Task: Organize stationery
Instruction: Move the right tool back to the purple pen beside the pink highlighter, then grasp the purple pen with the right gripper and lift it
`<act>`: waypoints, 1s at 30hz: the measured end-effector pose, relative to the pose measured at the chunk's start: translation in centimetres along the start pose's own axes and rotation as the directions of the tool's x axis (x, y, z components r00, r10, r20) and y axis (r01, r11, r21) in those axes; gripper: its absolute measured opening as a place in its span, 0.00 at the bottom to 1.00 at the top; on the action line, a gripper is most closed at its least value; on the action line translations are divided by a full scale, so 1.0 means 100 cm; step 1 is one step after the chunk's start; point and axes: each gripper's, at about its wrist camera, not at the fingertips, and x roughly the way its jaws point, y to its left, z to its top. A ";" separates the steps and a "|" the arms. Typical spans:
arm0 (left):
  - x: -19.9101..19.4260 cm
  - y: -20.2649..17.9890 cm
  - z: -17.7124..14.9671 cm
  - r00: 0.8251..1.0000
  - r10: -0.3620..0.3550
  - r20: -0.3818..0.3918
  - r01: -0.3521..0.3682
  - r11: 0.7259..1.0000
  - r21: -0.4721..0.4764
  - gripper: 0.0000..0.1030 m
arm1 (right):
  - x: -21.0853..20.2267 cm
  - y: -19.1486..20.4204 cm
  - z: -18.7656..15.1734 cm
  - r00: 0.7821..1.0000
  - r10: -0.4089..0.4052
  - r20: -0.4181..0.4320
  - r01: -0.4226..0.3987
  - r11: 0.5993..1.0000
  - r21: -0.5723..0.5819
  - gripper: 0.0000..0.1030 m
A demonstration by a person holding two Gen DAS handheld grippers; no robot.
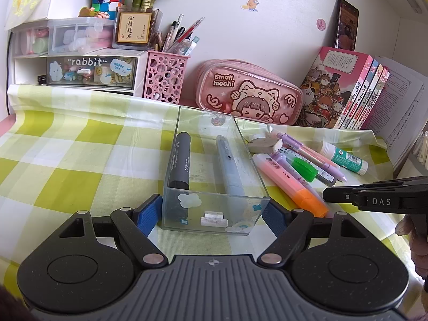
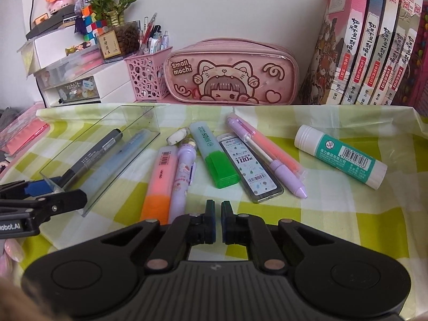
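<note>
The left tool (image 1: 215, 212) is clamped on the near end of the clear rectangular plastic box (image 1: 214, 214), blue pads pressed to both side walls, the box resting on the green-and-white checked cloth of the table (image 1: 67, 155). Inside the box lie two pieces already: a dark grey marker (image 1: 180, 160) at 9 o'clock of a pale blue-grey pen (image 1: 230, 165), both running lengthwise.

Over at the box's 3 o'clock in the left wrist view sits the loose pile. From the right wrist view: the pink-and-orange highlighter (image 2: 159, 179) lies just beside the box, a lilac cartoon-printed pen (image 2: 183, 179) touching it at 3 o'clock, then a teal highlighter with a bright green cap (image 2: 214, 155), a clear flat case of pencil leads (image 2: 252, 168), and a lilac pen crossing a slim pink one (image 2: 270, 152). A small white eraser (image 2: 176, 136) sits at 12 o'clock of the orange highlighter. The white-and-teal glue stick (image 2: 342, 155) lies well apart at 3 o'clock.

The right tool (image 2: 218, 214) hovers low at 6 o'clock of the pile, its jaws only a narrow gap apart and nothing between them. It holds nothing.

Along the back wall stand a pink cat-print pencil case (image 2: 232, 72), a pink perforated pen holder (image 2: 147, 77) and a row of upright books (image 2: 374, 45).
</note>
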 end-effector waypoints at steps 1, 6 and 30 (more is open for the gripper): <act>0.000 0.000 0.000 1.000 0.000 0.000 0.000 1.000 0.000 0.76 | -0.001 0.000 0.001 1.000 0.000 -0.007 0.000 1.000 0.013 0.43; 0.000 0.000 0.000 1.000 0.000 0.001 0.000 1.000 0.000 0.76 | 0.000 0.006 0.007 0.999 0.047 0.019 -0.048 0.998 0.049 0.50; 0.000 0.000 0.000 1.000 0.000 0.001 0.000 1.000 0.000 0.76 | -0.001 0.034 0.007 0.995 0.060 -0.086 -0.061 0.998 -0.006 0.41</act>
